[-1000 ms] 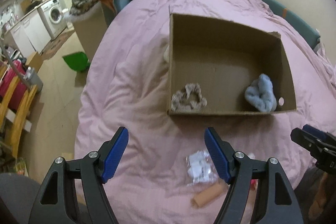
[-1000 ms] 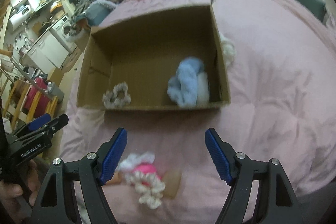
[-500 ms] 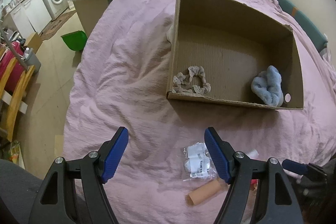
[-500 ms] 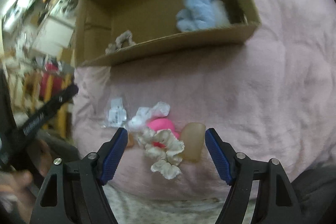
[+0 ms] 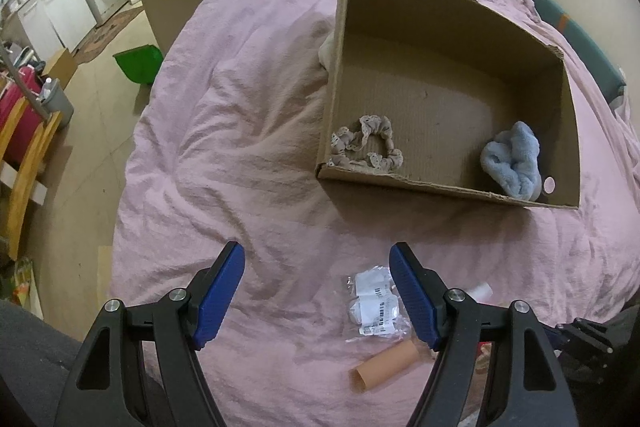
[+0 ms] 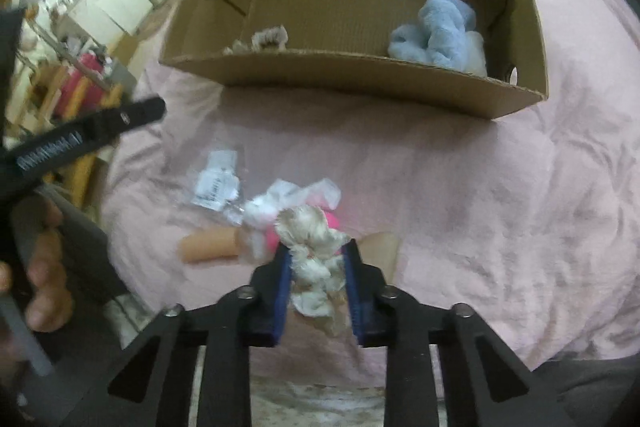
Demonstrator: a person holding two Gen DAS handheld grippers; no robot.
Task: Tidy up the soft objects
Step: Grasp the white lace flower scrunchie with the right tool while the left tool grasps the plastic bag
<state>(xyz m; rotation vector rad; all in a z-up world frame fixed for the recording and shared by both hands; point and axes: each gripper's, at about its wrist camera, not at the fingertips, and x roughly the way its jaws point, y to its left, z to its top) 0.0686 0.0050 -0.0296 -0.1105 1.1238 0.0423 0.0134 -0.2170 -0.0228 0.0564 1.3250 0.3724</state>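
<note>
A: R gripper (image 6: 316,269)?
B: Clamped on cream scrunchie (image 6: 314,247), low over pink bed (image 6: 500,207), beside pink item (image 6: 326,223).
A: L gripper (image 5: 316,293)?
B: Jaws wide, nothing held. Box (image 5: 400,181) ahead w/ beige scrunchie (image 5: 366,145) + blue cloth (image 5: 514,165) inside.

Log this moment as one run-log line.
right gripper: shut on cream scrunchie | left gripper: open, holding nothing | cardboard box: holds beige scrunchie, blue fluffy cloth
</note>
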